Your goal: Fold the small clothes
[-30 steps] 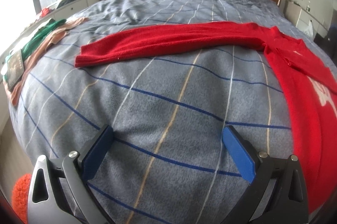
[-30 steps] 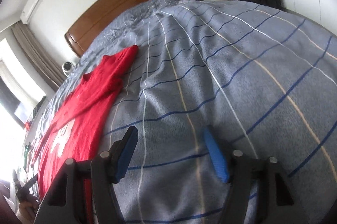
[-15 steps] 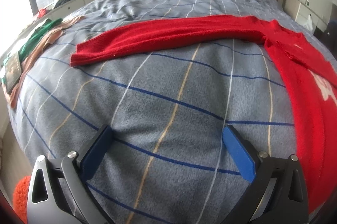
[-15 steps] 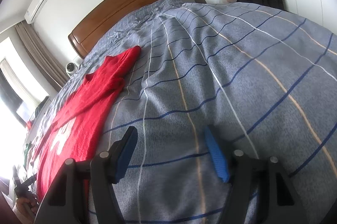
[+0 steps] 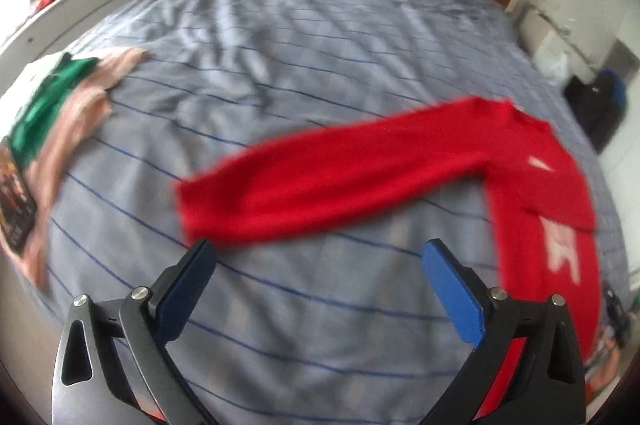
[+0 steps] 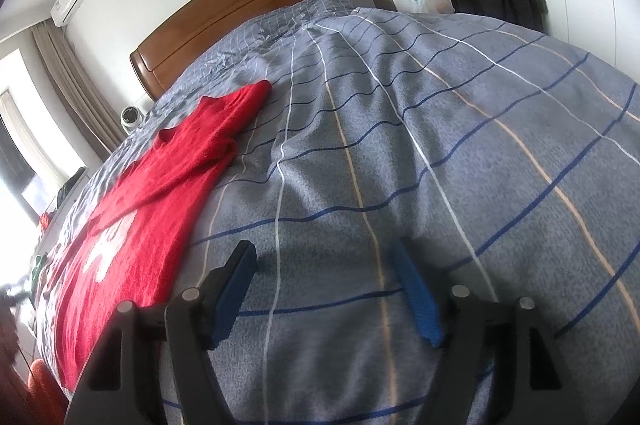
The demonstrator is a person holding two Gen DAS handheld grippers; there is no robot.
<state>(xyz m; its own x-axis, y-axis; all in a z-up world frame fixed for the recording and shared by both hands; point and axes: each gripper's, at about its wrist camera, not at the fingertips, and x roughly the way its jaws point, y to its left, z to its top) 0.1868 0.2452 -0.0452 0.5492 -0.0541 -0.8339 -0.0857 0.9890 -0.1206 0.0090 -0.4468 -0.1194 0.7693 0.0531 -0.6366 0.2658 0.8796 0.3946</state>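
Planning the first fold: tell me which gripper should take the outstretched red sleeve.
Left. The left gripper, open, points at the sleeve of the red sweater, the cuff just past its fingertips. The right gripper, open, faces bare bedspread.

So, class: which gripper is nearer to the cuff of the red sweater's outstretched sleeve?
Left. The left gripper is open just short of the sleeve cuff. The right gripper is open over bare bedspread, beside the red sweater body, away from that cuff.

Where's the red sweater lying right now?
The red sweater lies spread on the striped bed cover, one sleeve reaching toward the left gripper.
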